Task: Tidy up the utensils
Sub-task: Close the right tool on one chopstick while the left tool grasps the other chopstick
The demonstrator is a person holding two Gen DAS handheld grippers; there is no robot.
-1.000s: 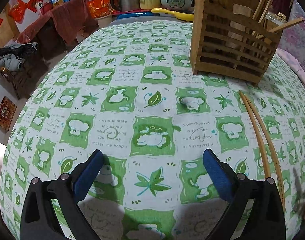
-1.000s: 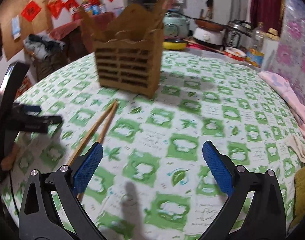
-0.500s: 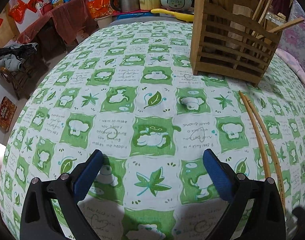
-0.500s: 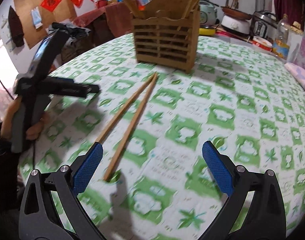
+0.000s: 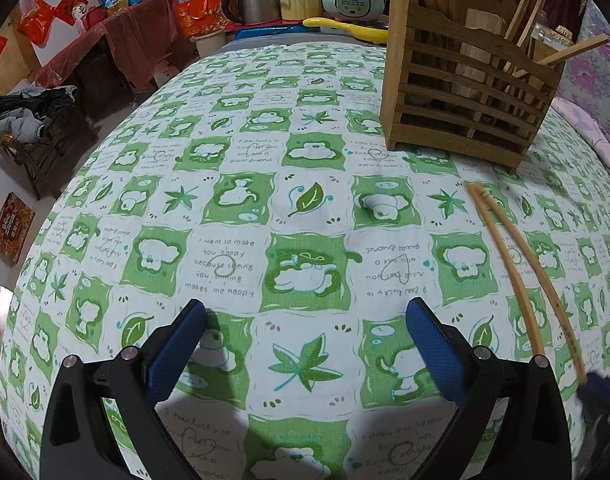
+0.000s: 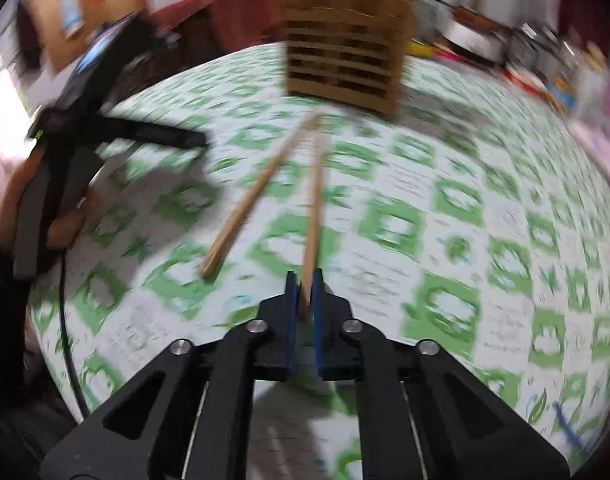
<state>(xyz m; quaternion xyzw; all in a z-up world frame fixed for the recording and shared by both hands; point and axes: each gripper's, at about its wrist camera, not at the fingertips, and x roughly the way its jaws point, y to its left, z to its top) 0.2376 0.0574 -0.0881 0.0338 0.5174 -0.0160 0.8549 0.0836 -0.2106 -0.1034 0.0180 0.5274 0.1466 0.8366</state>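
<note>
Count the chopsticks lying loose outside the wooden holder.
2. One chopstick is clamped at its near end in the right gripper; the other chopstick lies on the tablecloth just left of it.

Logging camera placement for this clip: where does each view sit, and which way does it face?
Left wrist: on the left tongs, low over the tablecloth, facing the wooden holder; its open blue pads frame the bottom.
Right wrist: on the right tongs, aimed along the held chopstick toward the holder; it shows its shut pads, and the person's left hand gripping the other tool. Blurred.
Shared: holder, tablecloth, both chopsticks; the loose chopstick lies on the cloth.
</note>
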